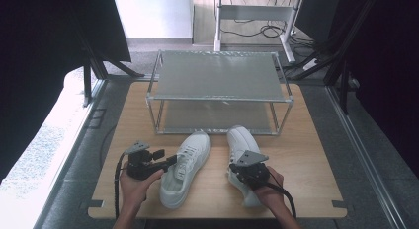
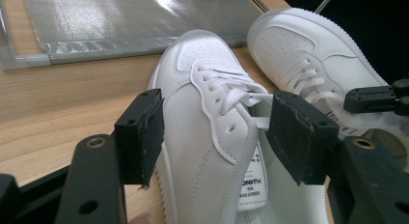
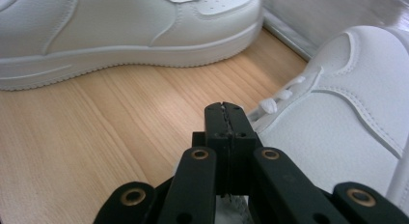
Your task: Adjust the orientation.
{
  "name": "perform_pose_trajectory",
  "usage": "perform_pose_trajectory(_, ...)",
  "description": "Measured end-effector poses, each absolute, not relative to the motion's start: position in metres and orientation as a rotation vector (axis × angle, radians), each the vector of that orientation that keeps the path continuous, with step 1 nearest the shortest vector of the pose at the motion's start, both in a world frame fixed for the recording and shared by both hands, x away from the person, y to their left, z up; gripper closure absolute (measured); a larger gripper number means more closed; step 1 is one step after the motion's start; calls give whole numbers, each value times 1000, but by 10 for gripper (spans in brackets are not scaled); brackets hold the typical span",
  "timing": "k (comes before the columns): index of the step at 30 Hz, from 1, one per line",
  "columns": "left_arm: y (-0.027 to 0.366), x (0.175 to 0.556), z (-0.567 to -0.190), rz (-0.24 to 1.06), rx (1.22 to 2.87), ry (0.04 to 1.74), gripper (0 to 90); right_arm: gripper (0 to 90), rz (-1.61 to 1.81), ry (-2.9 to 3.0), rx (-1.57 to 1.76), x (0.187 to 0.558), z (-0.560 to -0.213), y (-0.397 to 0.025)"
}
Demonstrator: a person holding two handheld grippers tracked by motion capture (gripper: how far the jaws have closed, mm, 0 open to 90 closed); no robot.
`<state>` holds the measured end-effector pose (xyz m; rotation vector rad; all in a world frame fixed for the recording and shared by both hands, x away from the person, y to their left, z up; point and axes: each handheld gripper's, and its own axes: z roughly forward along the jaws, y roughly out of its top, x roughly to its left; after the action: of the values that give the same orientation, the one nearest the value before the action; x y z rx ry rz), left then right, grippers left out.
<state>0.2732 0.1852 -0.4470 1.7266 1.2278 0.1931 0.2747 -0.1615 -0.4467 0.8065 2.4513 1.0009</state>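
Note:
Two white sneakers lie side by side on the wooden table point(image 1: 306, 155), toes towards a metal rack. My left gripper point(image 1: 172, 161) reaches in from the left and stands open. In the left gripper view its jaws point(image 2: 219, 137) straddle the left sneaker's point(image 2: 202, 55) side wall near the laces, with the pads apart from the leather. My right gripper point(image 1: 243, 162) hovers over the rear of the right sneaker point(image 1: 242, 140). In the right gripper view it point(image 3: 225, 119) is shut, pads pressed together beside that sneaker point(image 3: 337, 137); I cannot tell if anything is pinched. The left sneaker point(image 3: 120, 26) lies beyond.
A two-shelf metal rack point(image 1: 217, 76) with mesh shelves stands at the table's far side, just past the sneakers' toes. Bare wood stretches to the left and right of the sneakers. Dark curtains, floor cables and a desk frame surround the table.

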Motion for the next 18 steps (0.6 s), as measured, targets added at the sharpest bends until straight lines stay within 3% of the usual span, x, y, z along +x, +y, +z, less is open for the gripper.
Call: perform_pose_trajectory(18,188,274,-448,179,1727,1247,377,900,1104,2330,964,286,-439,-208)
